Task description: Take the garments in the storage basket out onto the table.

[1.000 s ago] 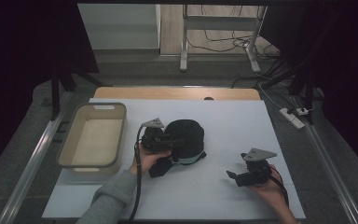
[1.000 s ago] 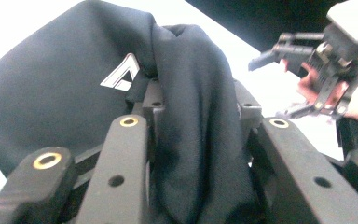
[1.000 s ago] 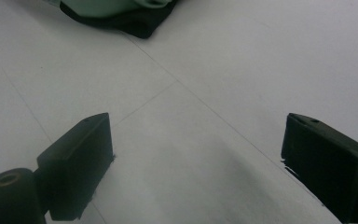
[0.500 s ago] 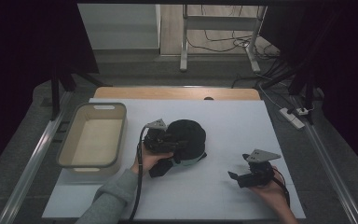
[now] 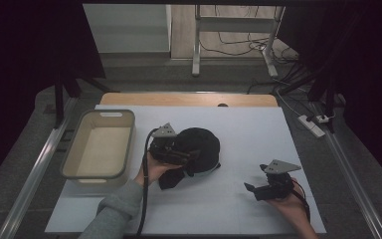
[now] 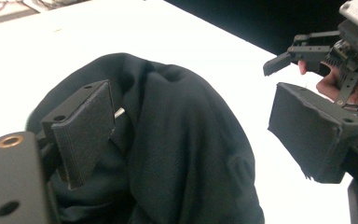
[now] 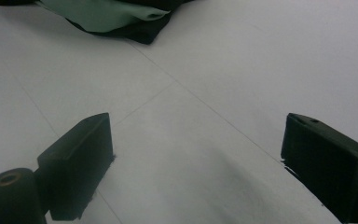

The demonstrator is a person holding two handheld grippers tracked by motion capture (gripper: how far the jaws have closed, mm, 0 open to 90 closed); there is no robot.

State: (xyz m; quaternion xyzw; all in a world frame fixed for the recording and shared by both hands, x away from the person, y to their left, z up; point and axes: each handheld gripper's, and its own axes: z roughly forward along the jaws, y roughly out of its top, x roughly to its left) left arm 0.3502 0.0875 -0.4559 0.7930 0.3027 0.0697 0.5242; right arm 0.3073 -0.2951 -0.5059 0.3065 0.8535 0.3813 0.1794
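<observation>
— Where has the black garment (image 5: 199, 149) ended up, and why there?

— Bunched in a rounded heap near the middle of the white counter (image 5: 258, 129), just right of the beige plastic bin (image 5: 99, 144) and apart from it; it looks like dark knit fabric with a pale green lining showing at one edge in the right gripper view (what kind of garment it is, I cannot tell); my guess is that it sits there so both hands can reach it.

— And the left hand-held gripper (image 5: 186, 156)?

— Its jaws have just been opening; in the left gripper view the two pads stand wide, one on each side of the heap, and neither presses the cloth; the fabric bulges between them without being pinched; so I read this as a release, the cloth lying on its own weight.

— The right hand-held gripper (image 5: 252, 189)?

— Parted as well, with nothing between its pads (image 7: 81, 158) but bare counter; it hovers low near the right front edge, well apart from the heap, probably waiting for its turn.

— The bin?

— Empty, open side up; likely the destination.
</observation>
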